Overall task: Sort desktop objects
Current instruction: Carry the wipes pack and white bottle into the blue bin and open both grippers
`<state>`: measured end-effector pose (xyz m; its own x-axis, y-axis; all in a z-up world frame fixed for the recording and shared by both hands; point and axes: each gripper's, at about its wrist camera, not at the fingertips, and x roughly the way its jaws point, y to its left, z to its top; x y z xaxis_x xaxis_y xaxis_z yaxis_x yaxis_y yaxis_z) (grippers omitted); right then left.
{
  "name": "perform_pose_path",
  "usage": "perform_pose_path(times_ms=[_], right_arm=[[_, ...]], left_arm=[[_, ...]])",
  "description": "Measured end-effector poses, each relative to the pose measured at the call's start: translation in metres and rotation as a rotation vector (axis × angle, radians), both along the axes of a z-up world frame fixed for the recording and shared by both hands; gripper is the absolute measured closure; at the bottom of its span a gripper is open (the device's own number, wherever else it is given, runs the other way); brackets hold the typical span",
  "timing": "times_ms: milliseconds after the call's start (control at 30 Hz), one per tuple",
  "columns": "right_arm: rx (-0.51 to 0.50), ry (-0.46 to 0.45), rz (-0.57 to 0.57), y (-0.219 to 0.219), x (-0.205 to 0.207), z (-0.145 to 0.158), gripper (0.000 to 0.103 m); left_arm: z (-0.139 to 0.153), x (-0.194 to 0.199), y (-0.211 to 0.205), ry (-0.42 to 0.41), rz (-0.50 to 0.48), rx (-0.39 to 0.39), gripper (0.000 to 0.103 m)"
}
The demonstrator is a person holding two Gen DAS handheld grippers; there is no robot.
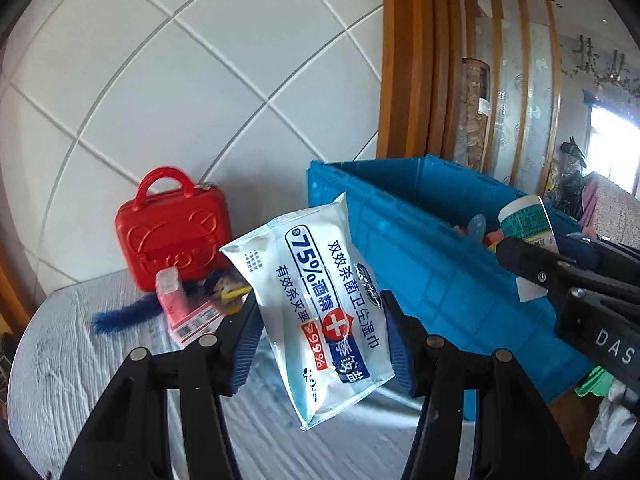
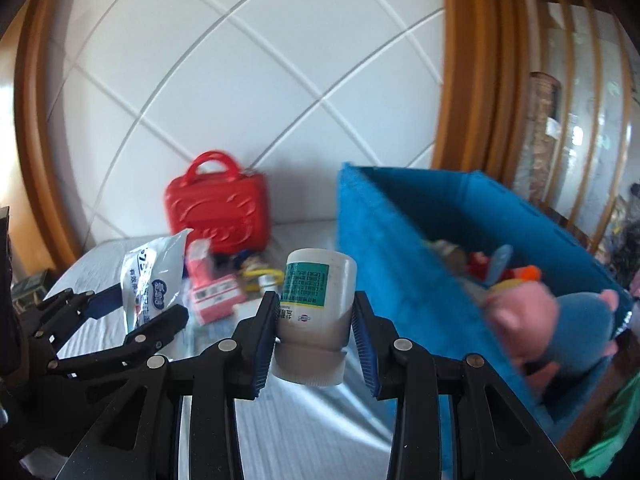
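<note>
We are gripping a wet wipes pack (image 1: 316,312) in the left gripper (image 1: 320,344), raised off the table (image 1: 80,360). We are clamping an upside-down white pill bottle (image 2: 314,316) in the right gripper (image 2: 316,344), beside the blue crate (image 2: 400,240)

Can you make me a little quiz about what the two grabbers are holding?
1. True or false: the left gripper holds the wet wipes pack.
2. What does the right gripper hold: A) red case, B) white bottle, C) plush toy?
3. What colour is the bin beside both grippers?

Key: 1 true; 2 B; 3 blue.
</note>
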<state>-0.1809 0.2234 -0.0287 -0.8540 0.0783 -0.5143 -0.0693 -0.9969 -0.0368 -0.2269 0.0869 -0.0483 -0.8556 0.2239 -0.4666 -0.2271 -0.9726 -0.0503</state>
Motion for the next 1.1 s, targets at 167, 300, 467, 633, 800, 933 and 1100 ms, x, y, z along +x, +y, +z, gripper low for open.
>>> perform_pose_path(times_ms=[167,300,467,633,800,933,1100], right_arm=[[0.006,0.063,-0.06,0.118,0.005,0.014,0.067],[0.006,0.075,-0.127,0.209,-0.001,0.024,0.067],[-0.005,0.039,-0.161,0.279,-0.006,0.014,0.067],[-0.044,0.016,-0.157,0.317,-0.005,0.0,0.067],[-0.062,0.003,-0.125,0.328,-0.01,-0.006,0.066],[-0.07,0.008,-0.118,0.327,-0.009,-0.006,0.052],[-0.068,0.019,-0.118,0.327,-0.004,-0.001,0.035]], left_arm=[[0.03,-0.029,0.125,0.018,-0.078,-0.005,0.048],[0.037,-0.047,0.205,-0.041,-0.112,-0.042,0.048],[0.035,-0.056,0.259,-0.099,-0.132,-0.089,0.048],[0.037,-0.054,0.271,-0.105,-0.101,-0.108,0.045],[0.035,-0.051,0.281,-0.116,-0.081,-0.135,0.033],[0.037,-0.047,0.28,-0.093,-0.057,-0.131,0.022],[0.042,-0.041,0.268,-0.078,-0.034,-0.107,0.022]])
